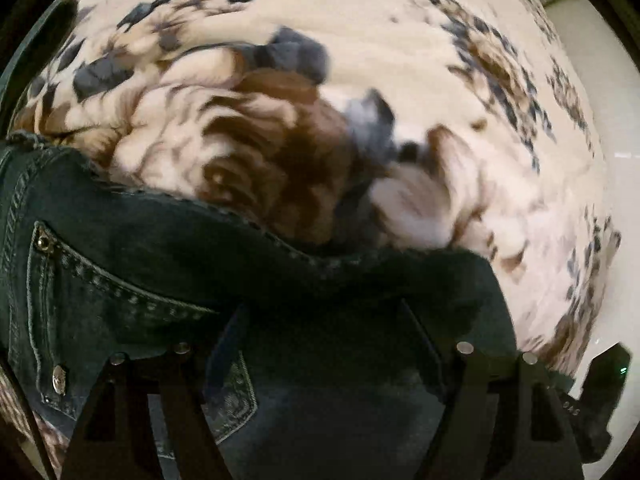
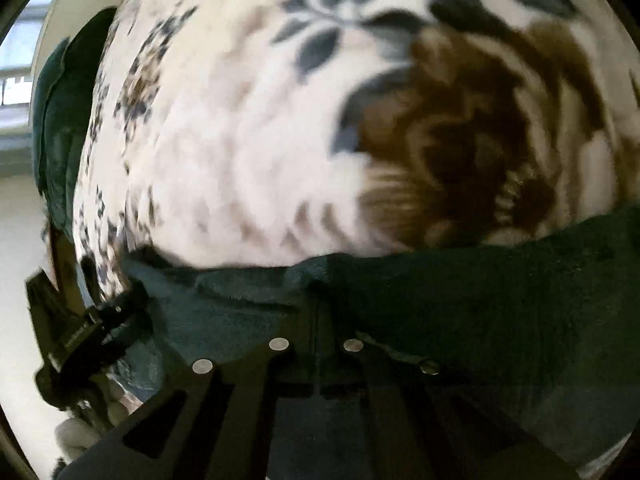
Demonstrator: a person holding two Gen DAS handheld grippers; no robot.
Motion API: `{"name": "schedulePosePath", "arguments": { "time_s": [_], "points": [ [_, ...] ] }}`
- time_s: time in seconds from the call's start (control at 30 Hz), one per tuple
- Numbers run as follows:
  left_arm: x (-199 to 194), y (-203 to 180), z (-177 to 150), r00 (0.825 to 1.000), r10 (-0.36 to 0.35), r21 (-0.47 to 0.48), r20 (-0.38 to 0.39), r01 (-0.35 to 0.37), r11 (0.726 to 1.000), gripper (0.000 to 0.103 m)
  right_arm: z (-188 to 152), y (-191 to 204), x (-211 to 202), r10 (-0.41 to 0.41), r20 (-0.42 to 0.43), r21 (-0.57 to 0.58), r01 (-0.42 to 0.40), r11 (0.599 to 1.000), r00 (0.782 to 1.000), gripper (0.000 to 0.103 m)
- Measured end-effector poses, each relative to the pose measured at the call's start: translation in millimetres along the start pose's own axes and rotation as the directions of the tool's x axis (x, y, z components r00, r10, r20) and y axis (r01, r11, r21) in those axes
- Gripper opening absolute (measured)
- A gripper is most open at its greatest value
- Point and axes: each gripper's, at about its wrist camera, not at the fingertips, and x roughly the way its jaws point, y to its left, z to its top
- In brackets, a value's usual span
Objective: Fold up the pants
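Observation:
Dark denim pants with stitched pockets and rivets lie on a floral blanket. In the left wrist view my left gripper sits low over the pants; its fingers stand wide apart with dark fabric draped over and between them. In the right wrist view my right gripper has its fingers close together, pinching the top edge of the pants. The other gripper shows at the left edge of that view, on the same edge of the pants. The fingertips of both are hidden in dark cloth.
The cream blanket with brown and blue-grey flowers covers the bed under the pants. A white floor shows beyond the blanket's right edge. A dark green cloth and a window lie at the far left.

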Motion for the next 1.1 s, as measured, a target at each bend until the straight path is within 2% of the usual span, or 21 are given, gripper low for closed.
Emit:
{"name": "schedulePosePath", "arguments": {
  "time_s": [0.1,0.23,0.3,0.33,0.37,0.4,0.43,0.5,0.53,0.63,0.67,0.7,0.77,0.8,0.87,0.9,0.93,0.97,1.03,1.07,1.1],
  "points": [
    [-3,3,1,1.0,-0.006,-0.021,0.003,0.006,1.0,0.074,4,-13,2,0.058,0.007,0.085,-0.058,0.995,0.998,0.0],
    [-18,-24,-8,0.997,0.083,0.043,0.004,-0.084,0.996,0.074,2,-18,-1,0.12,-0.002,0.109,-0.119,0.987,0.993,0.0],
    [-33,-54,-27,0.996,0.087,0.131,0.036,-0.091,0.987,0.074,-7,-17,-31,0.183,0.038,0.057,-0.185,0.981,0.982,0.012],
    [-38,-67,-37,0.994,0.094,0.17,0.053,-0.101,0.98,0.075,-14,-22,-46,0.197,0.076,0.043,-0.201,0.979,0.977,0.03],
    [-42,-82,-48,0.992,0.101,0.216,0.071,-0.114,0.97,0.082,-22,-31,-69,0.206,0.136,0.035,-0.212,0.977,0.969,0.06],
    [-45,-99,-61,0.99,0.112,0.263,0.088,-0.131,0.956,0.086,-34,-51,-98,0.188,0.219,0.053,-0.204,0.978,0.958,0.072],
    [-45,-114,-74,0.988,0.115,0.301,0.1,-0.14,0.943,0.091,-41,-64,-112,0.157,0.263,0.079,-0.183,0.98,0.952,0.079],
    [-36,-142,-96,0.99,0.099,0.358,0.097,-0.127,0.925,0.091,-62,-118,-148,0.007,0.333,0.209,-0.081,0.975,0.943,0.079],
    [-25,-155,-108,0.993,0.093,0.375,0.073,-0.113,0.92,0.091,-72,-149,-162,-0.054,0.351,0.285,-0.052,0.957,0.935,0.079],
    [11,-180,-128,0.997,0.071,0.371,-0.029,-0.056,0.927,0.091,-97,-244,-189,-0.165,0.403,0.51,-0.071,0.857,0.9,0.079],
    [21,-185,-132,0.996,0.075,0.368,-0.051,-0.051,0.929,0.091,-103,-280,-194,-0.192,0.417,0.586,-0.101,0.804,0.889,0.079],
    [31,-190,-135,0.994,0.086,0.368,-0.067,-0.056,0.928,0.091,-106,-307,-196,-0.187,0.436,0.623,-0.145,0.769,0.88,0.079],
    [44,-197,-136,0.991,0.122,0.376,-0.06,-0.09,0.922,0.1,-106,-345,-190,-0.127,0.48,0.644,-0.25,0.723,0.868,0.079],
    [49,-199,-135,0.99,0.126,0.374,-0.061,-0.094,0.923,0.101,-102,-364,-184,-0.072,0.521,0.644,-0.336,0.688,0.851,0.079],
    [53,-200,-131,0.99,0.12,0.36,-0.069,-0.087,0.929,0.103,-98,-378,-177,-0.022,0.568,0.637,-0.421,0.646,0.823,0.079],
    [56,-201,-128,0.99,0.12,0.355,-0.075,-0.086,0.931,0.103,-96,-378,-176,-0.018,0.594,0.624,-0.447,0.64,0.804,0.079],
    [58,-199,-124,0.989,0.119,0.345,-0.086,-0.083,0.935,0.103,-94,-374,-177,-0.014,0.619,0.599,-0.46,0.655,0.786,0.074],
    [60,-198,-120,0.988,0.117,0.332,-0.097,-0.079,0.94,0.103,-89,-366,-181,0.008,0.654,0.541,-0.476,0.693,0.756,0.058],
    [64,-190,-111,0.986,0.115,0.308,-0.121,-0.073,0.949,0.103,-83,-357,-183,0.023,0.662,0.496,-0.461,0.736,0.749,0.049],
    [64,-189,-108,0.984,0.118,0.297,-0.132,-0.074,0.952,0.103,-80,-356,-181,0.024,0.658,0.49,-0.452,0.745,0.753,0.049],
    [67,-190,-105,0.982,0.125,0.289,-0.144,-0.079,0.954,0.103,-74,-358,-176,0.02,0.639,0.5,-0.434,0.75,0.769,0.049]
  ]
}}
